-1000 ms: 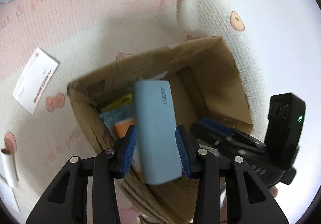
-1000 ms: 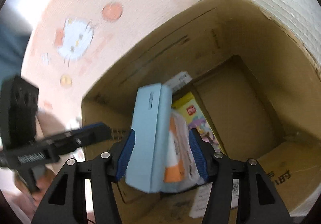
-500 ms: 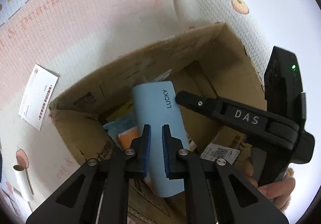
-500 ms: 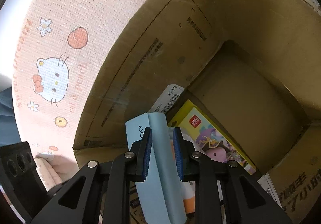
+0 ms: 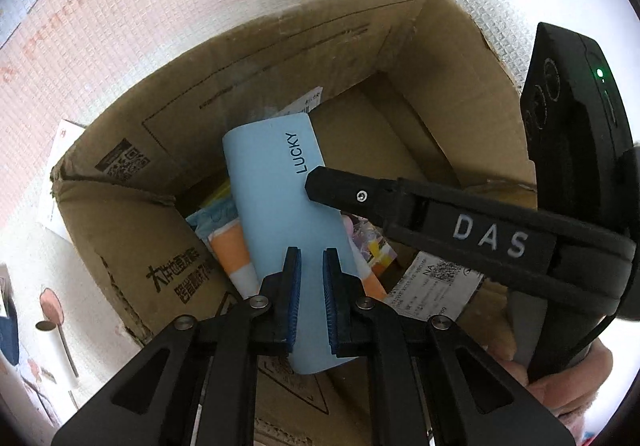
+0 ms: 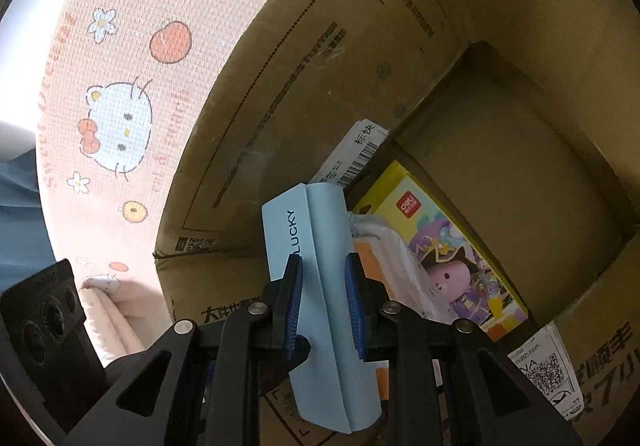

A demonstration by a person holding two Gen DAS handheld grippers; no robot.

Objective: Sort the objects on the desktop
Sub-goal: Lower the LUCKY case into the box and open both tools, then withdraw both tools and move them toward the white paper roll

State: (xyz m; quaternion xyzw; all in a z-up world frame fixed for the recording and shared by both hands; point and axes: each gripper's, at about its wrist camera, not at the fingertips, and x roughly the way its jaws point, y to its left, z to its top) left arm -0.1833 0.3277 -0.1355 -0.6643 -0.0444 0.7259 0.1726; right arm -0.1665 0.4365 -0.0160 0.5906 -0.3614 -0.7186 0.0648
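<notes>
Left wrist view: left gripper [image 5: 311,300] nearly closed, empty, above the light-blue LUCKY case [image 5: 286,214] lying in the cardboard box [image 5: 168,150].

Right wrist view: right gripper [image 6: 324,304] likewise narrow; case behind the pads, no grip evident. Yellow toy box [image 6: 444,246] alongside. Advice: withdraw both straight upward, clear of the box walls.

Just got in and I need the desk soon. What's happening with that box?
A person holding a gripper in each hand is sorting things into a cardboard box. A light blue case marked LUCKY lies inside, on other items. The left gripper and the right gripper are both over it, fingers nearly together; whether either grips it is unclear.
</notes>
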